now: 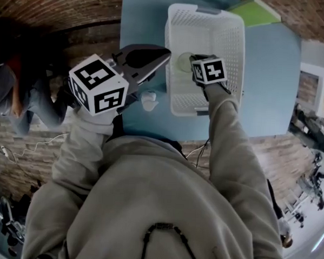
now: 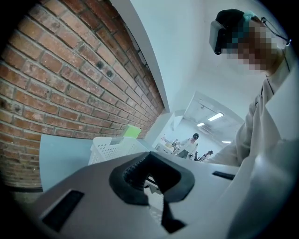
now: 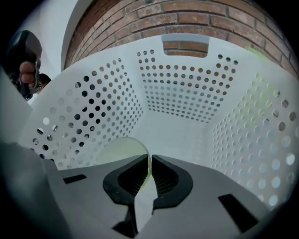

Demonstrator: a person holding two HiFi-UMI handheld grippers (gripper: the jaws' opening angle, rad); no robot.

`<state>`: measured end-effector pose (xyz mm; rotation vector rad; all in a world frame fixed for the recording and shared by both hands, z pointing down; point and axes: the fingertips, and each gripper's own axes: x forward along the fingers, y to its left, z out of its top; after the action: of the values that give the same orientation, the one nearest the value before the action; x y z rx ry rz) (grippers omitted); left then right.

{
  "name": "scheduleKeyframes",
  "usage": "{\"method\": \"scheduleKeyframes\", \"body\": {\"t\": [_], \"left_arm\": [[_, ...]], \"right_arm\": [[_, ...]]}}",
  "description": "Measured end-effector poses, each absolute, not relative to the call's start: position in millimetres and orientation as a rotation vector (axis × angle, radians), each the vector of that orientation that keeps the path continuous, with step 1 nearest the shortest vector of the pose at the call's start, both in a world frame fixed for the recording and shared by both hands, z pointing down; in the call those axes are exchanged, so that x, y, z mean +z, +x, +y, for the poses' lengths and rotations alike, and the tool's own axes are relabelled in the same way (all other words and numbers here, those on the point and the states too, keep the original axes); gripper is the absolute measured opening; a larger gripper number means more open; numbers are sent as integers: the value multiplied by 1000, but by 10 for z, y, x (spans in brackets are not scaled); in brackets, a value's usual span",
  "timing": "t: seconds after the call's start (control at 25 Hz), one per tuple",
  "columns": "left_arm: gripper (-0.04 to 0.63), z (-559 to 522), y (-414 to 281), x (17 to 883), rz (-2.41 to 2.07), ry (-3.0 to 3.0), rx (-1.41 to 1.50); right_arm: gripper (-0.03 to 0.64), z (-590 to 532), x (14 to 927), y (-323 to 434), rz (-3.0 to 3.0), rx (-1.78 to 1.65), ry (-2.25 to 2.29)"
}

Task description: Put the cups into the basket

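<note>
A white perforated basket [image 1: 172,45] stands on the blue table [image 1: 273,78]. My right gripper [image 1: 191,60] reaches down inside it, shut on the wall of a pale green translucent cup [image 1: 184,62]. In the right gripper view the cup [image 3: 121,149] sits edge-on between the pads of the right gripper [image 3: 148,170], just above the basket's floor and beside its left wall [image 3: 93,107]. My left gripper [image 1: 165,51] hovers left of the basket, jaws together and empty. Its own view shows the left gripper [image 2: 148,163] with the basket [image 2: 110,148] beyond it. A small white cup [image 1: 149,101] stands on the table below the left gripper.
A brick wall [image 2: 56,74] backs the table. A green sheet [image 1: 255,12] lies behind the basket's far right corner. Another person [image 1: 12,91] is at the left, and more people [image 2: 189,142] stand far off in the room.
</note>
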<state>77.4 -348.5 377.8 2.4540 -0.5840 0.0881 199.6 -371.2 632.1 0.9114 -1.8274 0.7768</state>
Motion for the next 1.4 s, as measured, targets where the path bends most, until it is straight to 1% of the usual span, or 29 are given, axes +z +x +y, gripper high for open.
{"method": "scheduleKeyframes", "body": {"t": [0.48,0.56,0.68,0.84,1.04,1.4], "left_arm": [[-5,-3454,771,3835,-584,2444,112],[-5,-3447,757,3833,-589,2445,112],[-5,-3444,756,3807,-591,2450,110],[-5,-3427,761,3795,-588,2451,115],[-5,-3478,719,3780,-612,2450,118],[-5,-3482,528,3620,-656,2489,114]], "right_arm": [[40,-3730,6395,1959,-1839,805,917],[83,-3721,6402,1950,-1840,796,918],[111,-3700,6412,1916,-1846,789,902],[178,-3686,6401,1862,-1854,798,889],[192,-3701,6363,1936,-1843,785,894],[192,-3691,6212,1845,-1858,762,906]]}}
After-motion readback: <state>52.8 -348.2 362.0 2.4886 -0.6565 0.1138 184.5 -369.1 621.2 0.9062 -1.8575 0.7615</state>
